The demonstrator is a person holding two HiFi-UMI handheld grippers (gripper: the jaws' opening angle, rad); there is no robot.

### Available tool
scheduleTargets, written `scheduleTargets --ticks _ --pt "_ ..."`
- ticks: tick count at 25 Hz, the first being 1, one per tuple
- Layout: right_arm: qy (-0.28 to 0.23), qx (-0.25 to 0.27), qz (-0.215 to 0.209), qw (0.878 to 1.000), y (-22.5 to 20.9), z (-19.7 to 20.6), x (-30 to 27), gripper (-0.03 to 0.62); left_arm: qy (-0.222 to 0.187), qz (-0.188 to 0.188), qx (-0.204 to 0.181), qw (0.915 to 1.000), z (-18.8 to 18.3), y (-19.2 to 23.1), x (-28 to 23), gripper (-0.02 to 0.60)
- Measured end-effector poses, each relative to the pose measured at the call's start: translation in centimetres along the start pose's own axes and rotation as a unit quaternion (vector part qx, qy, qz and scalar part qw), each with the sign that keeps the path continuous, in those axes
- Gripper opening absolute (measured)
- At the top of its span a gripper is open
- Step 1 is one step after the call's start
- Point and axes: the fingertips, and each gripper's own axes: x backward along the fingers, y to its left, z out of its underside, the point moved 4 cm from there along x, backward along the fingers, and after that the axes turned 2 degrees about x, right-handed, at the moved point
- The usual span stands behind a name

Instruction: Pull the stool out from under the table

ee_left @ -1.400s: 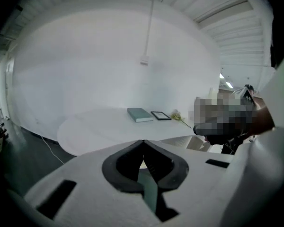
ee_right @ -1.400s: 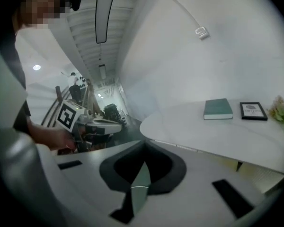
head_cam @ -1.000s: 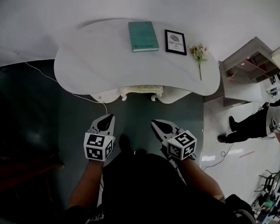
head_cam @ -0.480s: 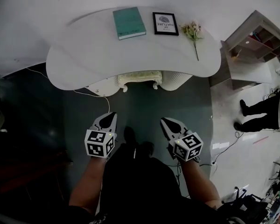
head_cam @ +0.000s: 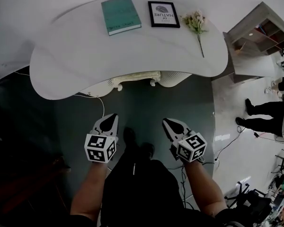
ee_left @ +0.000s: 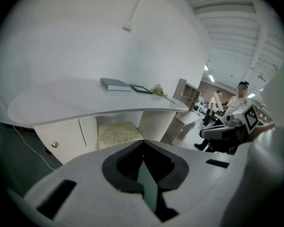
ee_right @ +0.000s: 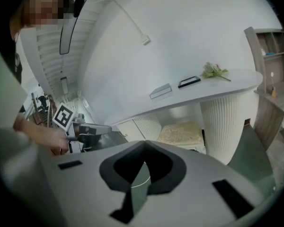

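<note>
While the stool [head_cam: 135,77] sits under the worktop [head_cam: 85,51], the left hand-held gripper [head_cam: 114,116] and right hand-held gripper [head_cam: 164,121] hover nearby, jaws closed, empty.

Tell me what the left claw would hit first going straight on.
The left claw looks aimed at the stool under the table; the dark floor short of it may come first, depth being unclear.

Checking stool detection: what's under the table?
A cream stool, tucked between two ribbed supports. In the head view only its front edge shows; the tabletop covers the rest.
</note>
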Motion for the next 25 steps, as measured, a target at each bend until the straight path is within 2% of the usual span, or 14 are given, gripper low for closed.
scheduleTargets --ticks 5,9,15,20,25 --pt "-0.003 0.008 0.001 1.000 -2.6 1.3 -5.5 0.006 -0.003 0.010 -0.012 0.9999 1.1 3.1 -4.4 0.009" --pt "-0.006 0.024 0.017 1.000 -5.5 4.2 -8.8 0.025 -0.001 -0.006 -0.020 0.9998 3.9 5.2 -7.1 0.009" --pt "-0.007 0.029 0.013 0.999 -11.2 9.1 -12.2 0.057 -0.011 -0.034 -0.004 0.9994 9.2 8.1 -12.5 0.009" --pt "0.009 0.073 0.022 0.997 -16.4 13.2 -16.0 0.083 -0.022 -0.046 -0.015 0.9986 12.4 10.7 -17.2 0.009" --pt "0.010 0.102 0.027 0.994 -21.0 15.8 -20.2 0.095 -0.036 -0.041 -0.022 0.9983 15.4 13.5 -22.2 0.009"
